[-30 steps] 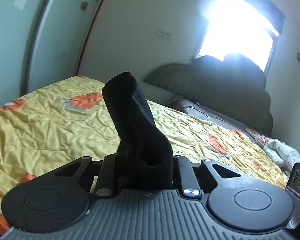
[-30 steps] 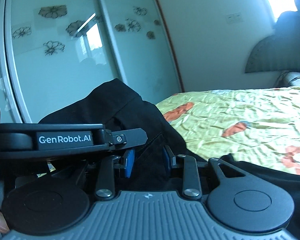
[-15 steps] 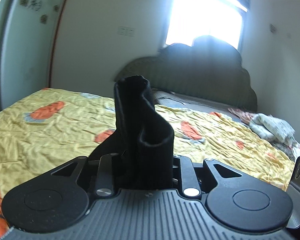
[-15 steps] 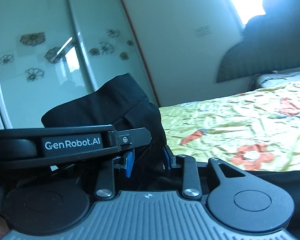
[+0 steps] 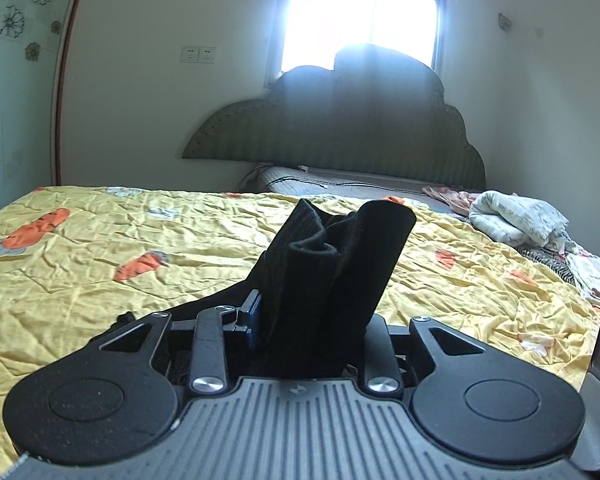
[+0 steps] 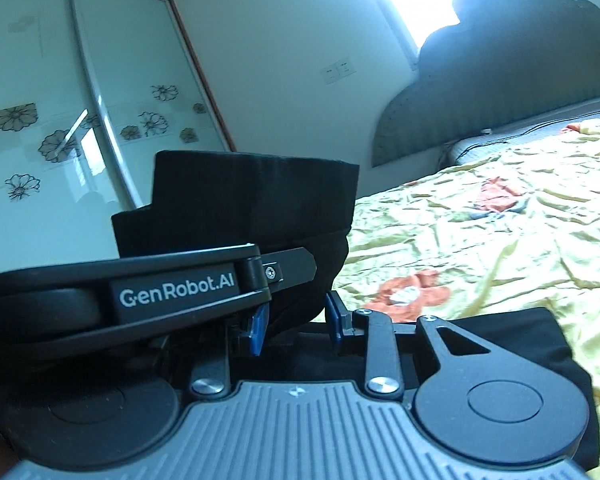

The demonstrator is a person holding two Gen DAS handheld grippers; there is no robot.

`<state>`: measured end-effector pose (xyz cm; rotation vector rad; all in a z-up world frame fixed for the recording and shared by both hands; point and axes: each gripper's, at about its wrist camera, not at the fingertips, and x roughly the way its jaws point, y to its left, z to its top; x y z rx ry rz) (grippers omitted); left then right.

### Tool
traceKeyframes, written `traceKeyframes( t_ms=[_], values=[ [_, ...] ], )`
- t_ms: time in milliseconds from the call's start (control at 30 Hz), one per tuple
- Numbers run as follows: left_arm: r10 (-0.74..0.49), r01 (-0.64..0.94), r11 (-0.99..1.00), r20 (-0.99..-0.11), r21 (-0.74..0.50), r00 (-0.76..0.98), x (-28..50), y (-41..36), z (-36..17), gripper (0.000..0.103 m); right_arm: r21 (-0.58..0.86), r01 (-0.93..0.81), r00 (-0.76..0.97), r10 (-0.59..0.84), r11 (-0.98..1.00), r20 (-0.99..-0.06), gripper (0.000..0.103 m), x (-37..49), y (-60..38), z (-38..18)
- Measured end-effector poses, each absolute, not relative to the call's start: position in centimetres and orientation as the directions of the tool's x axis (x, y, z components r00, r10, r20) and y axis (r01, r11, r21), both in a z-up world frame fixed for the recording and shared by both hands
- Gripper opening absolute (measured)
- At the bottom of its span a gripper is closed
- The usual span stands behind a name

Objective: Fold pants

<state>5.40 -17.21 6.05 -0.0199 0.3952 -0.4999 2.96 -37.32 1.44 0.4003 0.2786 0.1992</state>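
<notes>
Above the yellow quilt (image 5: pixel 148 248), in the left wrist view, the left gripper (image 5: pixel 312 320) is clamped on a bunched fold of the black pants (image 5: pixel 332 264), which stands up from its fingers toward the headboard (image 5: pixel 340 128).

From the right wrist view, the right gripper (image 6: pixel 296 324) also pinches the pants (image 6: pixel 252 200) just beside the left gripper; more black cloth trails down toward the bed's near edge. Both hold the same end, so laying it down falls to both equally.
</notes>
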Motion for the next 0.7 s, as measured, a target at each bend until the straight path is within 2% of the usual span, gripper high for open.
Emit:
traceKeyframes(
  t_ms=[300, 700],
  values=[
    [-0.516, 0.523, 0.847, -0.380, -0.093, 0.768, 5.2, -20.9, 5.2, 0.034, 0.408, -0.064, 0.956, 0.174, 0.911, -0.238, 0.031, 2.0, -40.1, 0.7],
    [-0.533, 0.557, 0.825, -0.467, -0.099, 0.706, 6.5, -24.2, 2.6, 0.034, 0.466, 0.044, 0.933, 0.130, 0.884, -0.335, 0.031, 2.2, -42.8, -1.7]
  ],
)
